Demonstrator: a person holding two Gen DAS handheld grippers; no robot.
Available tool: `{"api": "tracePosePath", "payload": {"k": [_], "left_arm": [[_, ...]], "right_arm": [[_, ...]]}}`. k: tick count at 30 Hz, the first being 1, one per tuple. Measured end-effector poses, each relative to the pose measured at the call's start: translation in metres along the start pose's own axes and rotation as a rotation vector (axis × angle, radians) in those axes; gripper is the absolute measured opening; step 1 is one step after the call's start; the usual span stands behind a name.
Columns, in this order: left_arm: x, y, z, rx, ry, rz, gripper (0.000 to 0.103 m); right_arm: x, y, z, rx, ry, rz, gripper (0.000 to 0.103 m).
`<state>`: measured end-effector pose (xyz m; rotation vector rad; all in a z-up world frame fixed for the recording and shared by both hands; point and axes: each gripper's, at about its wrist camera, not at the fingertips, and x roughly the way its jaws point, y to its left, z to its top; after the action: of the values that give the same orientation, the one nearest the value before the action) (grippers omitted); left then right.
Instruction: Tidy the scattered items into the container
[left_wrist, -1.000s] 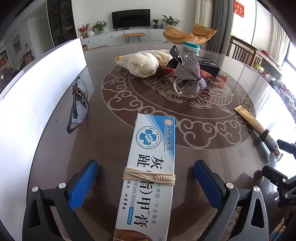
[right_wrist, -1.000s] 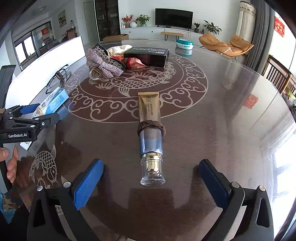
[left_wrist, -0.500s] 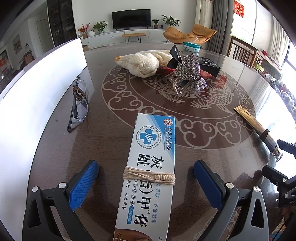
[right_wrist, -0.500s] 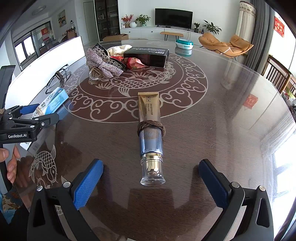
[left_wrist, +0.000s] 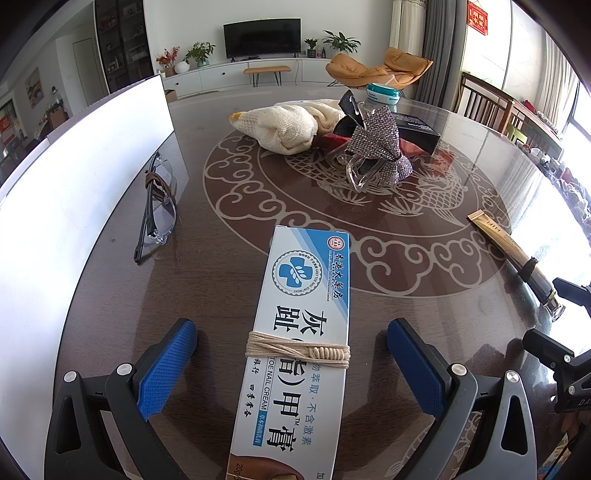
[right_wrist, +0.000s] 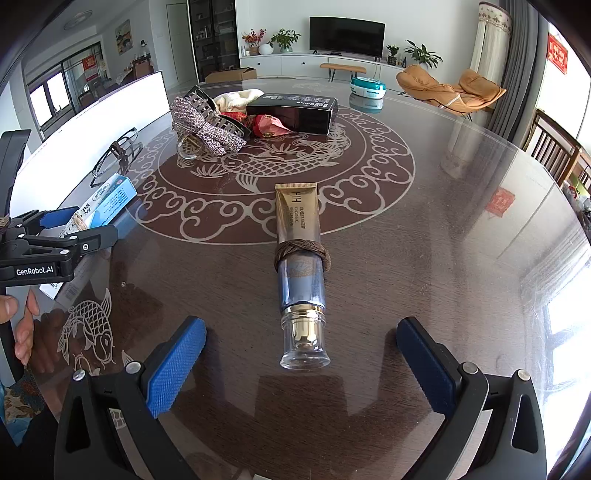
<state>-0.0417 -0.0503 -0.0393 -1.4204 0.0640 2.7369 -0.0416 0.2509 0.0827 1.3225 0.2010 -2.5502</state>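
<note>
Both grippers are wide open and hold nothing, the left gripper (left_wrist: 291, 363) astride the nail cream box (left_wrist: 301, 332) and the right gripper (right_wrist: 301, 363) astride the cosmetic tube (right_wrist: 301, 254) on the table (right_wrist: 424, 266), so I think the round tube can roll away if one jaw touches it first.

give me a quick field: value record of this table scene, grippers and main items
surface: round dark table with fish pattern
left gripper: open, fingers either side of the nail cream box, not touching
right gripper: open, astride the gold and blue tube, not touching
box band: beige cord
tube band: brown hair tie
glasses: beside the white container
centre pile: cream cloth, rhinestone hair clip, black box
</note>
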Motion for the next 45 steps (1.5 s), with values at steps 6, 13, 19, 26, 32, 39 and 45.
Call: {"api": "tracePosePath", "payload": {"k": [6, 13, 19, 26, 32, 39, 45], "left_arm": [[-0.002, 0.0, 0.001, 0.028, 0.016, -0.021, 0.103], [-0.003, -0.009, 0.013, 0.142, 0.141, -0.127, 0.103], [0.004, -0.014, 0.019, 0.177, 0.144, -0.106, 0.099], [-0.012, 0.0, 0.026, 0.151, 0.134, -0.143, 0.042], [-0.043, 0.011, 0.02, 0.114, 0.064, -0.159, 0.042], [-0.078, 0.023, 0.024, 0.073, -0.025, -0.184, 0.042], [-0.092, 0.038, 0.022, 0.058, -0.04, -0.179, 0.042]], "right_arm": [[0.003, -0.001, 0.004, -0.018, 0.028, 0.011, 0.103], [0.023, -0.014, 0.041, -0.057, 0.219, 0.086, 0.101], [0.031, -0.01, 0.053, -0.104, 0.228, 0.066, 0.093], [0.019, -0.014, 0.062, -0.067, 0.203, 0.064, 0.029], [-0.012, -0.022, 0.056, 0.017, 0.144, 0.106, 0.029], [-0.043, -0.014, 0.062, 0.057, 0.07, 0.167, 0.029], [-0.044, 0.003, 0.068, -0.006, 0.105, 0.148, 0.029]]}}
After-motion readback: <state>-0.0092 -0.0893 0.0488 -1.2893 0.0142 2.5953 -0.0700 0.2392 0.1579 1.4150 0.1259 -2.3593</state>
